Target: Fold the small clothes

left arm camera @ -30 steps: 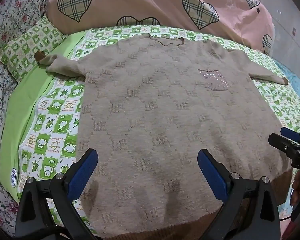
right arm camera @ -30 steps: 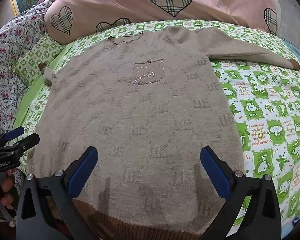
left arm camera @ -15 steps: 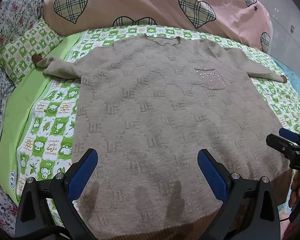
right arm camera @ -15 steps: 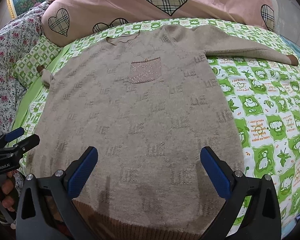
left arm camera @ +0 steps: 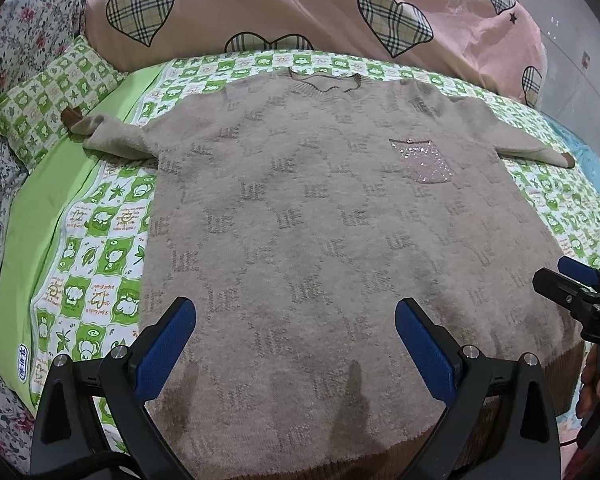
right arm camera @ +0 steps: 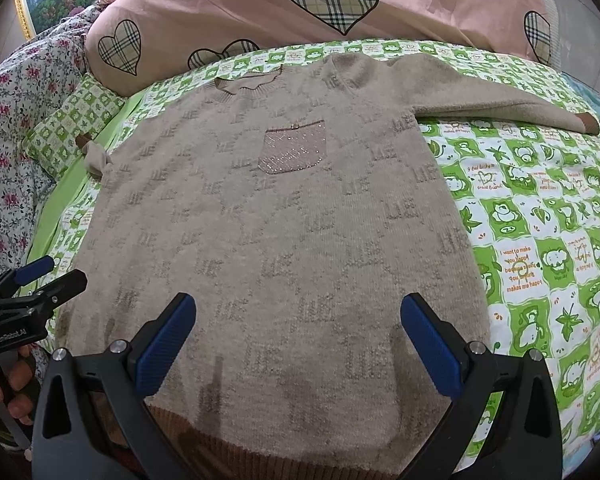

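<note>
A beige knit sweater [left arm camera: 320, 220] with a sparkly chest pocket [left arm camera: 422, 160] lies flat and face up on the bed, both sleeves spread out; it also shows in the right wrist view [right arm camera: 284, 232]. My left gripper [left arm camera: 296, 320] is open and empty, hovering over the sweater's lower left part near the brown hem. My right gripper [right arm camera: 298, 318] is open and empty over the lower right part. Each gripper shows at the edge of the other's view, the right one [left arm camera: 572, 280] and the left one [right arm camera: 40, 276].
A green checked sheet [right arm camera: 540, 240] covers the bed. A pink quilt with plaid hearts [left arm camera: 300, 8] is piled at the head. A small green checked pillow [left arm camera: 48, 108] and a floral cover [left arm camera: 0, 80] lie at the left. The right sleeve cuff [right arm camera: 588, 124] reaches toward the bed's edge.
Both grippers have drawn back and up a little from the sweater, so more of the bed shows. Both stay open. The sweater has not moved.
</note>
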{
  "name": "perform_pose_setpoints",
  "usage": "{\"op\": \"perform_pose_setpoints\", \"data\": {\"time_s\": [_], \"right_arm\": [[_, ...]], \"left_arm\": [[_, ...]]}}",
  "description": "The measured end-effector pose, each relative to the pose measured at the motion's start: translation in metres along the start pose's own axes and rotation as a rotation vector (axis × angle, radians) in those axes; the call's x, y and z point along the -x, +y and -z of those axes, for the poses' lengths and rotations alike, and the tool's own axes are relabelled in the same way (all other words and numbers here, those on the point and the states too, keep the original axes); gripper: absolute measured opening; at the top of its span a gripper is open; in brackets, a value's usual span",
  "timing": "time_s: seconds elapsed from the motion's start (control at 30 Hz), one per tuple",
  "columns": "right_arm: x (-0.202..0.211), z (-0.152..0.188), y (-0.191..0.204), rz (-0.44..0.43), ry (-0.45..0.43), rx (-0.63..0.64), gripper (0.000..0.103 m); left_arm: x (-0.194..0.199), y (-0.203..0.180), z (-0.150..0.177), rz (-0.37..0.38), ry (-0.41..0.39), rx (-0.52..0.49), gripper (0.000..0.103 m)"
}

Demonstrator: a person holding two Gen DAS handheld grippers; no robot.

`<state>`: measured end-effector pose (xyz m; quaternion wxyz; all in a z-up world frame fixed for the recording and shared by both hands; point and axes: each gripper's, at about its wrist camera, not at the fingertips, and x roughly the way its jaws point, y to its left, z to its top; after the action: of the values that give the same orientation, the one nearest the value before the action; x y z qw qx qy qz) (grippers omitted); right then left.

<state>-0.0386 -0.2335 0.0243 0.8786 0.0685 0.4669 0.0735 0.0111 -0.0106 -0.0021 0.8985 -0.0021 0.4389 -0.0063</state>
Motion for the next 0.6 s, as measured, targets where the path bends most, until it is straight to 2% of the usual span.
{"op": "perform_pose_setpoints", "data": {"time_s": [0.6], "right_arm": [[-0.003,-0.010,-0.010,-0.019,-0.001,-0.025,0.102]], "left_arm": [[-0.008,-0.001,-0.011,0.015,0.004,0.010,0.100]]}}
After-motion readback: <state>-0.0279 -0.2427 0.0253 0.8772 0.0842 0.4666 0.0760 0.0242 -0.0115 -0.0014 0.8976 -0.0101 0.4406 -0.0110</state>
